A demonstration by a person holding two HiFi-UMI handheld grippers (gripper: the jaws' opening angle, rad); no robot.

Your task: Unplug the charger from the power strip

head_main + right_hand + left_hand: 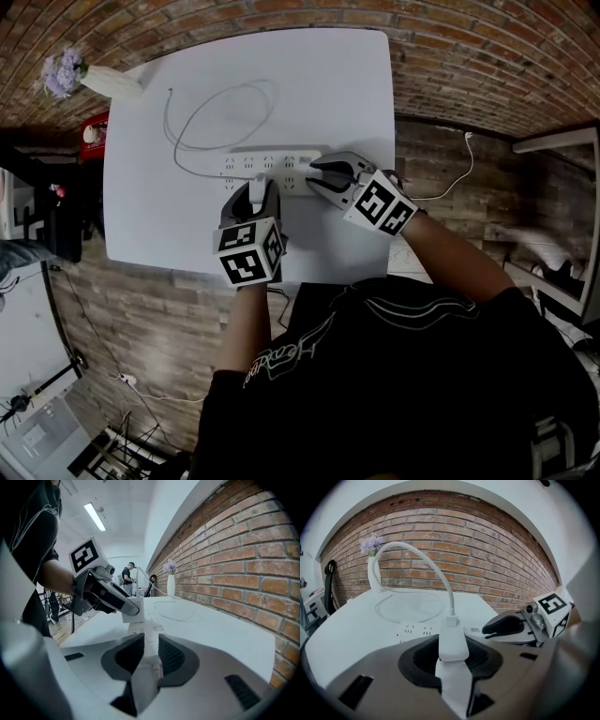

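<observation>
On the white bench (347,75), the charger (256,186) sits at the power strip (246,165), clamped by its flat sides in the left hand-held gripper (253,199), which tilts steeply down. It looks light, rigid and slick, so hold the body, not the limp cable (216,103). The right hand-held gripper (315,175), angled lower, pinches the strip's end.

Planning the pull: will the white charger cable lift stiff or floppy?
Probably springy, not limp: the white charger cable arches unsupported above the white charger. Likely light, being thin, so its loop on the white table should drag easily.
</observation>
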